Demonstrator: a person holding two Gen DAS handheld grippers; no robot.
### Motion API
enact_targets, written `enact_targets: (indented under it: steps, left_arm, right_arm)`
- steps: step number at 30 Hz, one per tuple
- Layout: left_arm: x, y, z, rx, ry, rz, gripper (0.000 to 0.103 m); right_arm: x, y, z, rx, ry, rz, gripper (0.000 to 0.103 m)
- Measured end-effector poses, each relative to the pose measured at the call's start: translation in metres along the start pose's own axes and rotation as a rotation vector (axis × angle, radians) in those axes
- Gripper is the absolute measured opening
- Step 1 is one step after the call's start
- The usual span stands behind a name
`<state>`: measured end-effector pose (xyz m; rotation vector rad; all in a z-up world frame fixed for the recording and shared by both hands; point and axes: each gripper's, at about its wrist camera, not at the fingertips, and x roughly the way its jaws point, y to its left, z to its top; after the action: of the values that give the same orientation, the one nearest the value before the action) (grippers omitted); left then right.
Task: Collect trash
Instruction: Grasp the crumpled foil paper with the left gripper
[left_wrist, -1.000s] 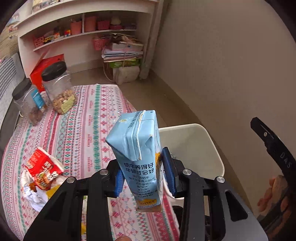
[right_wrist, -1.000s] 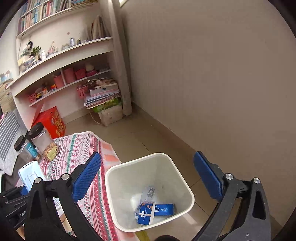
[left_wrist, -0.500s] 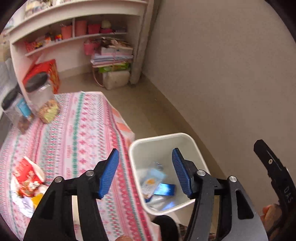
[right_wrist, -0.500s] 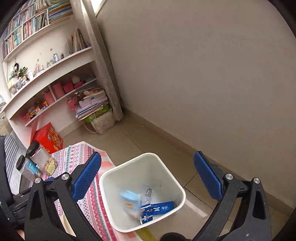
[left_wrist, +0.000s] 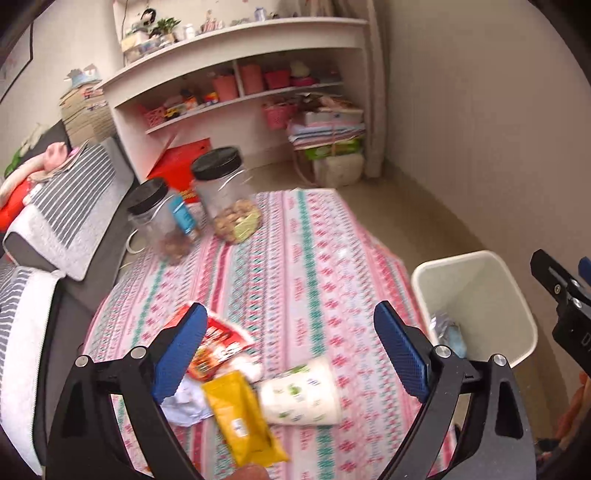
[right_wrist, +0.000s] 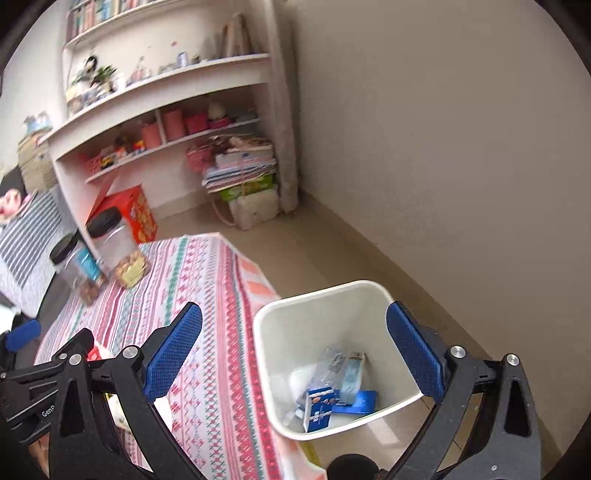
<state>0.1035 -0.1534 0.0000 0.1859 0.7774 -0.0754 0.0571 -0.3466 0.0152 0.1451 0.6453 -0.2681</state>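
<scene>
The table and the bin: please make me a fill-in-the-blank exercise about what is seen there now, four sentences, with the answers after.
1. The white bin stands on the ____ beside the table.
2. The paper cup lies on its ____.
3. The two jars have ____ lids.
4. The left tool is open and holds ____.

Answers: floor; side; black; nothing

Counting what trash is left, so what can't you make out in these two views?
- Bin bottom, left wrist view: near wall hides it.
- Red wrapper, same view: partly behind a left finger.
- Trash pile, right wrist view: behind a right finger.
- Paper cup print: blurred.
</scene>
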Motion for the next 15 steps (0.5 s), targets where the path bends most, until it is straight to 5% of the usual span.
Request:
enact_targets:
  steps: [15]
  left_arm:
    - [0.058,0.117,-0.062,-0.056,0.246,0.1,0.089]
  right_arm:
    - [0.029,0.099,-0.019,-0.199,0.121,0.096,0.096]
